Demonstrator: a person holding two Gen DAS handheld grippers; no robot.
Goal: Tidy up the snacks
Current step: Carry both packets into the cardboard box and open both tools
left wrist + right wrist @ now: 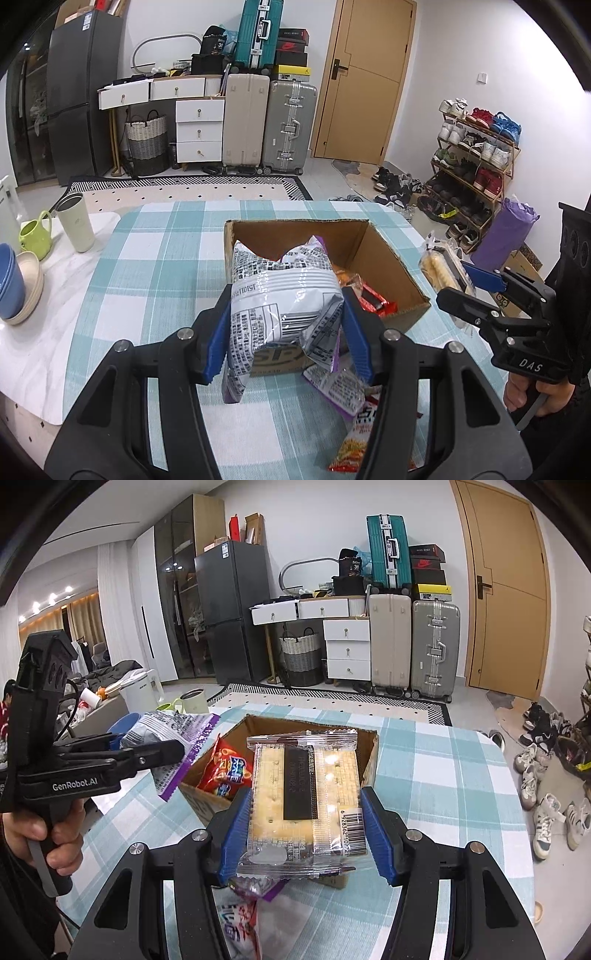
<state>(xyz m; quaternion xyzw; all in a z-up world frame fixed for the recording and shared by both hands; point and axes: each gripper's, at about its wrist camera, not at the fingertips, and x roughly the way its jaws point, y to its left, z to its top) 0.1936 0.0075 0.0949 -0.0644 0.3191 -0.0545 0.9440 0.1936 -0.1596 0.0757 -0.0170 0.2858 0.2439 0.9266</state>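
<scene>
An open cardboard box (pixel 388 258) stands on the checked tablecloth, with red snack packs (pixel 373 299) inside; it also shows in the right wrist view (pixel 258 725). My left gripper (pixel 286 332) is shut on a silver and purple snack bag (pixel 284 295) and holds it above the box's near edge. My right gripper (pixel 301 834) is shut on a clear pack of crackers (pixel 303 794) held over the box. The right gripper (pixel 469 288) appears in the left wrist view to the right of the box. The left gripper (pixel 147 753) appears at the left of the right wrist view.
More snack packs (pixel 351 424) lie on the cloth in front of the box. A cup (pixel 75 221), a green mug (pixel 35 236) and stacked bowls (pixel 14 280) stand on the white table part at left. Suitcases, drawers and a shoe rack stand beyond.
</scene>
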